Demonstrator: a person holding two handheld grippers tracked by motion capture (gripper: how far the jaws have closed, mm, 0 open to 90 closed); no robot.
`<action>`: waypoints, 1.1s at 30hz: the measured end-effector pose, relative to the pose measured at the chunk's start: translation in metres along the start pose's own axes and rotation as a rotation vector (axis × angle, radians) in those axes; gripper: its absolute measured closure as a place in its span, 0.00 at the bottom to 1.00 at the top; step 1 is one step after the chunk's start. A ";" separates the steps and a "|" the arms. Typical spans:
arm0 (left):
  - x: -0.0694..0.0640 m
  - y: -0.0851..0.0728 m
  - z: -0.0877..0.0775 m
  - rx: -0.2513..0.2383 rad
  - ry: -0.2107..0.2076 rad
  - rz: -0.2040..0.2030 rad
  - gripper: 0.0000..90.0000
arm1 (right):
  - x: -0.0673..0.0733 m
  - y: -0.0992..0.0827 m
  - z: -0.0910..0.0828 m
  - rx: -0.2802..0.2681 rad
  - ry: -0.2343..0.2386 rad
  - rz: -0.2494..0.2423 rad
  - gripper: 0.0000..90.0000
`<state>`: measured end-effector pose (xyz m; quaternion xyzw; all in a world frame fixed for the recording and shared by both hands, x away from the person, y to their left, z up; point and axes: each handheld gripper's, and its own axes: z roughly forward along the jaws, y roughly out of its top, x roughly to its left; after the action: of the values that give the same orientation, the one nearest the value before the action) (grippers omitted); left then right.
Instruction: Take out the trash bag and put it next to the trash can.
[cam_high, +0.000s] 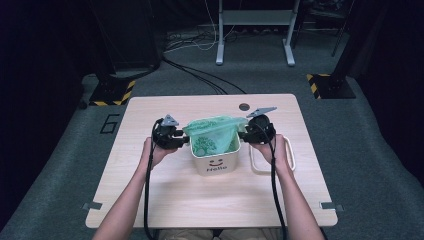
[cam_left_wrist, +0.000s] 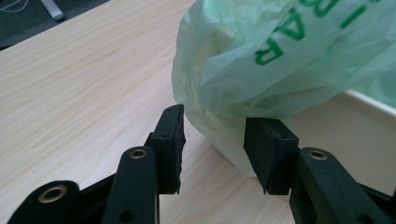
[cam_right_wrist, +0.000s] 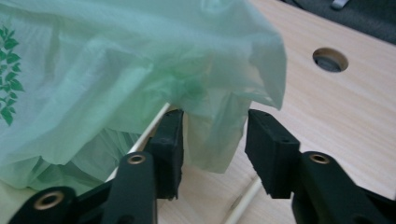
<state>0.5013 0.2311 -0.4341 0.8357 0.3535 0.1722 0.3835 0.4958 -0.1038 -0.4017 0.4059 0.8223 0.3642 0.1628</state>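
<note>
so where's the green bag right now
In the high view the green bag sits in the white bin at the table's centre, its top draped over the bin's rim, between the left gripper and the right gripper.

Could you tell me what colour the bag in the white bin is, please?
The bag is pale translucent green with darker green print, clearest in the left gripper view.

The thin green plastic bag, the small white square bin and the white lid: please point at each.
Thin green plastic bag (cam_high: 212, 131), high view, printed front.
Small white square bin (cam_high: 216, 163), high view, front wall.
White lid (cam_high: 291, 159), high view, right rim.
</note>
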 end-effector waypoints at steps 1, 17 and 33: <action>0.000 0.000 0.000 0.000 0.000 0.000 0.69 | 0.000 0.000 0.000 0.000 0.000 0.000 0.61; 0.009 0.004 -0.011 -0.049 -0.028 -0.094 1.00 | -0.003 0.013 -0.009 -0.070 0.061 0.089 0.99; -0.003 0.037 -0.037 -0.194 -0.231 -0.157 0.90 | 0.011 0.041 -0.030 -0.150 0.135 0.108 0.99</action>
<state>0.4957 0.2314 -0.3816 0.7790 0.3529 0.0777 0.5125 0.4949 -0.0925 -0.3511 0.4110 0.7786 0.4596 0.1170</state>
